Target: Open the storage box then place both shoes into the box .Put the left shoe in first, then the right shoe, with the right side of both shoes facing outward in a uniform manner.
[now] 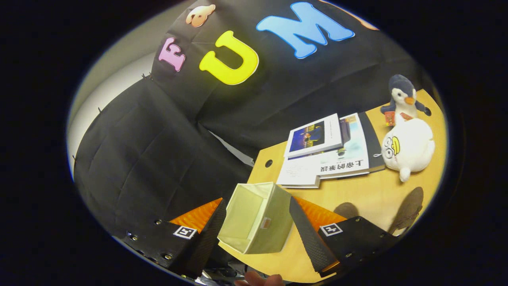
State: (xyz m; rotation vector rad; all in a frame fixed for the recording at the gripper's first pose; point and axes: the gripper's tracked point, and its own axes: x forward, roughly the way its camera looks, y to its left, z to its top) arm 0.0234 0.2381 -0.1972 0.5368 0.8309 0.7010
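The gripper point(256, 232) hangs with its fingers spread wide, the open-topped pale green storage box point(257, 217) sitting between them on the wooden table point(369, 194). At two o'clock beyond the box lie stacked books point(329, 153); further right, a white plush toy point(408, 147) and a penguin plush point(403, 97).

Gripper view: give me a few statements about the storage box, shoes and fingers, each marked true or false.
1. The storage box sits between the open fingers. True.
2. Both fingers press on the box. False: gaps show on each side.
3. A shoe lies inside the box. False: the brown shoes lie on the table beyond the right finger.
4. Books lie beyond the box. True.
5. The plush toys sit on the books. False: the plush toys sit beside them.
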